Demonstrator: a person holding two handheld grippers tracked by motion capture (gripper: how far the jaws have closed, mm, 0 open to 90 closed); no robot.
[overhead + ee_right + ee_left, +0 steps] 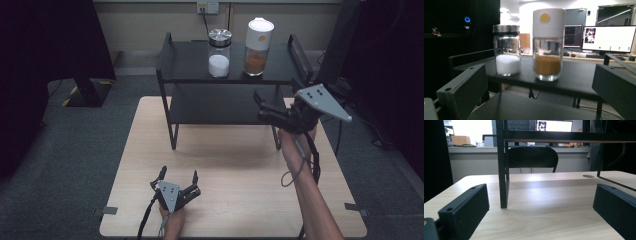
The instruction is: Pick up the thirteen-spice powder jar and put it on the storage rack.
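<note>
Two glass jars stand on the top shelf of a black two-tier rack point(190, 65). One jar with a metal lid point(219, 52) point(507, 50) holds white powder; the taller jar with a white lid point(258, 46) point(548, 43) holds brown powder. My right gripper point(261, 106) is raised beside the rack's right end, open and empty, its jaws pointing toward the jars. My left gripper point(178, 175) rests low on the wooden table point(230, 165) near its front edge, open with nothing between its jaws, facing the rack's front left leg point(503, 170).
The rack's lower shelf point(220, 107) is bare. A dark chair point(531, 157) and monitors point(607, 37) stand beyond the table. Grey carpet surrounds the table, with black stands at left and right.
</note>
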